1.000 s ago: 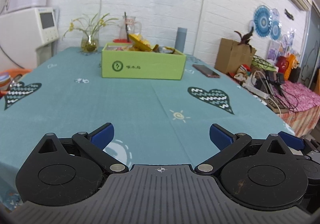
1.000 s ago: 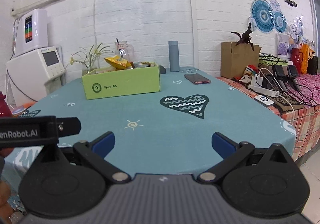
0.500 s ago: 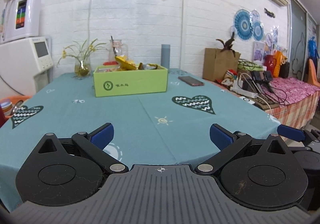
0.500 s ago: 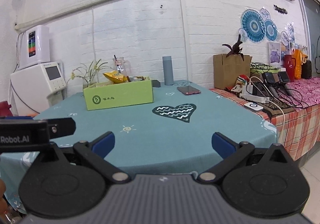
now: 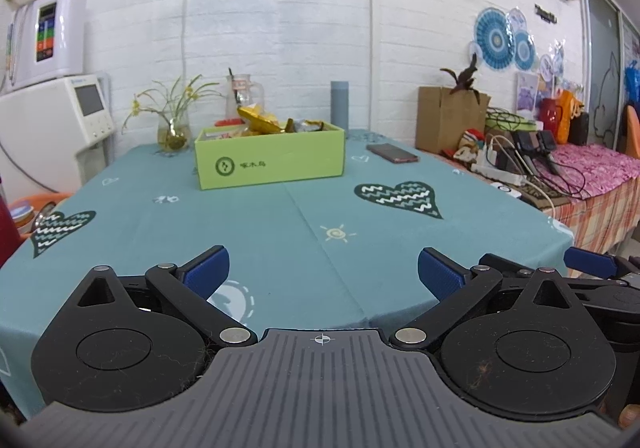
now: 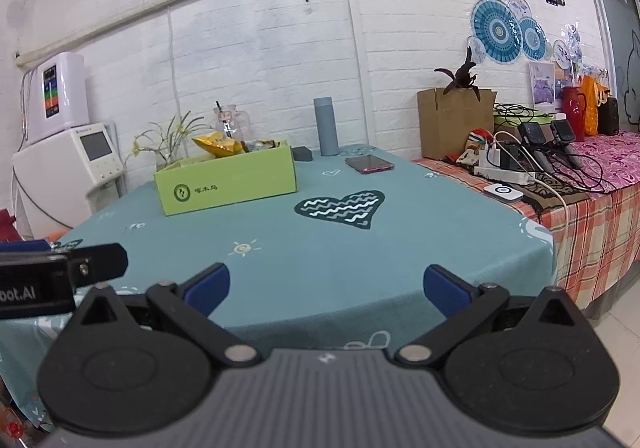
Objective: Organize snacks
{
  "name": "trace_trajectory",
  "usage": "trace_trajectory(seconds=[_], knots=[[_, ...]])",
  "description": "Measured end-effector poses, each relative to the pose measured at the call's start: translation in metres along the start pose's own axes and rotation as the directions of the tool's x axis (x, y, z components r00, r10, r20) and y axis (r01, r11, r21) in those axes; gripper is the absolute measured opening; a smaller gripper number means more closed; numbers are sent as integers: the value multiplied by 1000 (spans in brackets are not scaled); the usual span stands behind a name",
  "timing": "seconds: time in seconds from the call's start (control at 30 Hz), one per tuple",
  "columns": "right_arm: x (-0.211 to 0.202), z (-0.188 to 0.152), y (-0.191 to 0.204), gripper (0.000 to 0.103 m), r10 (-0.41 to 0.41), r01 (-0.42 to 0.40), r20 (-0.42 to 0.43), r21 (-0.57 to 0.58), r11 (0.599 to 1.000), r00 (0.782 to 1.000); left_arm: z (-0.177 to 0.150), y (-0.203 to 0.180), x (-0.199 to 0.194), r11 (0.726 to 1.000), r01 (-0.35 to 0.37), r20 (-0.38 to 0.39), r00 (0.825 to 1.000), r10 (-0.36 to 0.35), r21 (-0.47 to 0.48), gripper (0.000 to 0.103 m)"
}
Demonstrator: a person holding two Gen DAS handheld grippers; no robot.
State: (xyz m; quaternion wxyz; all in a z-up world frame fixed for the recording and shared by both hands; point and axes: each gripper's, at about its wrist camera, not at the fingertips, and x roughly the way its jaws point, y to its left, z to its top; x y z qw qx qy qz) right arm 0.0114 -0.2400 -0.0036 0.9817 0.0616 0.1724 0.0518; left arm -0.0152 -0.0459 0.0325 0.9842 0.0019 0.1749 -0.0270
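Note:
A green cardboard box [image 5: 270, 161] stands on the far half of the teal table [image 5: 280, 248]. It holds several snack packets, with a yellow bag [image 5: 258, 122] sticking out on top. The box also shows in the right wrist view [image 6: 226, 183], with the yellow bag [image 6: 218, 145]. My left gripper [image 5: 323, 274] is open and empty, held near the table's front edge, far from the box. My right gripper [image 6: 326, 288] is open and empty, just off the front edge. Its blue fingertip [image 5: 590, 263] shows at the right of the left wrist view.
A phone [image 5: 392, 153], a grey flask [image 5: 339, 103], a glass jug [image 5: 244, 95] and a vase of flowers [image 5: 172, 127] stand at the back of the table. A side table with chargers and cables [image 5: 532, 163] is at the right. A white appliance [image 5: 52, 115] is at the left.
Both grippers have pulled back from the box and risen slightly; the box looks smaller and farther. Both stay open and empty.

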Motion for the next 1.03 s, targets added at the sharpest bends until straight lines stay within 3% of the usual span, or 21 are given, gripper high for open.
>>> trace_trajectory(seconds=[0.77, 0.93, 1.03], knots=[[0, -3, 6, 103, 8, -8, -11, -4, 1000, 1000, -6, 6, 5, 1000, -7, -27, 1000, 7, -18, 89], [1, -4, 6, 103, -3, 2, -8, -7, 1000, 1000, -9, 6, 8, 1000, -2, -36, 999, 1, -23, 81], [2, -4, 7, 103, -8, 7, -11, -18, 1000, 1000, -10, 6, 7, 1000, 4, -35, 999, -4, -22, 82]])
